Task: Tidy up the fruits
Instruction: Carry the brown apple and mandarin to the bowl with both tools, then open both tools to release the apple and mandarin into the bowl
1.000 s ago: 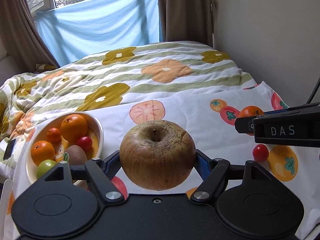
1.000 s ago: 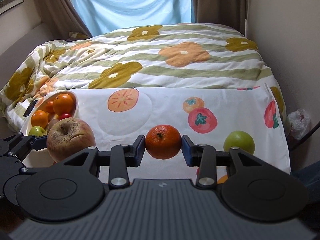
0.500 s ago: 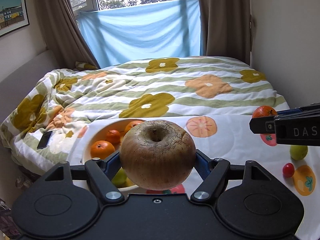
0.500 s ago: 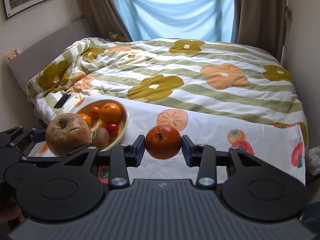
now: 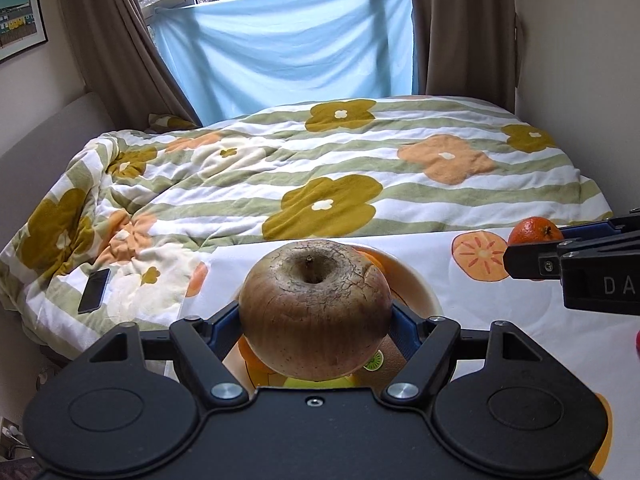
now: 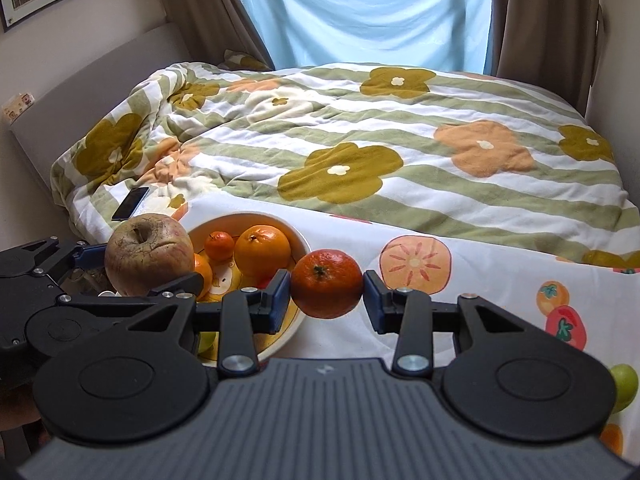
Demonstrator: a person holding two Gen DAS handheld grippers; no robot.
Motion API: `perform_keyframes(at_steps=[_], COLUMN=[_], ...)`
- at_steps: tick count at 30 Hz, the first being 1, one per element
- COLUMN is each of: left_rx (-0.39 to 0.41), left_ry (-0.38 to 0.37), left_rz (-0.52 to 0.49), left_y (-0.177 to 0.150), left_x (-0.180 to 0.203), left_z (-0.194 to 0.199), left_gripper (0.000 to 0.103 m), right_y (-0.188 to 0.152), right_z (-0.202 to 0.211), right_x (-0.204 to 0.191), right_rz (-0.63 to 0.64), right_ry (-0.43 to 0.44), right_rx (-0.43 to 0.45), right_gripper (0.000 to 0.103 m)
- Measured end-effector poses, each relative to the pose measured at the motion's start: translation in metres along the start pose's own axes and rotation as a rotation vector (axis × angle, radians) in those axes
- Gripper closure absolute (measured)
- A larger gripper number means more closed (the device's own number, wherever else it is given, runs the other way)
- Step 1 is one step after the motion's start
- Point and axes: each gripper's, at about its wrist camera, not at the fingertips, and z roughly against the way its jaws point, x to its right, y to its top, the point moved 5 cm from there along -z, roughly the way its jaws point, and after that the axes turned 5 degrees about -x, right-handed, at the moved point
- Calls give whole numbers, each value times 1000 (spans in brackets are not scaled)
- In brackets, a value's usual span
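Observation:
My left gripper (image 5: 316, 320) is shut on a big wrinkled brownish apple (image 5: 315, 307) and hangs right over the cream fruit bowl (image 5: 420, 288). From the right wrist view that apple (image 6: 149, 254) sits above the bowl's left rim. My right gripper (image 6: 326, 286) is shut on a small orange mandarin (image 6: 326, 283), held just right of the bowl (image 6: 296, 240), which holds several oranges and a green fruit. The mandarin (image 5: 534, 231) also shows at the right edge of the left wrist view.
The bowl stands on a white fruit-print cloth (image 6: 500, 280) spread over the bed's flowered quilt (image 6: 360, 140). A dark phone (image 6: 130, 203) lies on the quilt left of the bowl. A green fruit (image 6: 624, 384) rests at the cloth's right side. Walls close both sides.
Both grippers have carried their fruit leftward across the cloth; the apple now hangs over the bowl and the mandarin has come up beside its right rim.

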Motion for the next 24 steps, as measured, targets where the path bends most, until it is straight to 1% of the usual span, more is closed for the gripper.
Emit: perform_keyframes(at_steps=[9,15,18,20,21,22,24], left_rx=[-56,-68,-87,-73,-59,-40,-18], left_ry=[-64,-85,-99,-106,-101,-79,-44], left_rz=[-36,-88,-101,-118,-127,-139,-159], left_y=[-1,0,-1,0,0,1,-1], left_x=[-7,-4,-2,0,1,2,2], left_z=[-43,-57,-63,-61,-58,-55,-49], left_gripper=[24,24,23,22,17,9,4], right_y=[6,7,6,5,5,4,3], right_z=[-41,-52,-54,-55,-56,-56,-57], right_x=[-10,-11,-11,-11,-11,-11,-11], right_rz=[-31,-41,-44,-43,-43,-42,-38], right_ry=[-33,-52,-55,-57,-56,-55,-51], right_rx=[-47,-61,-65,-69,-71,-74,-79], right_gripper=[48,48,48,48,48,48,48])
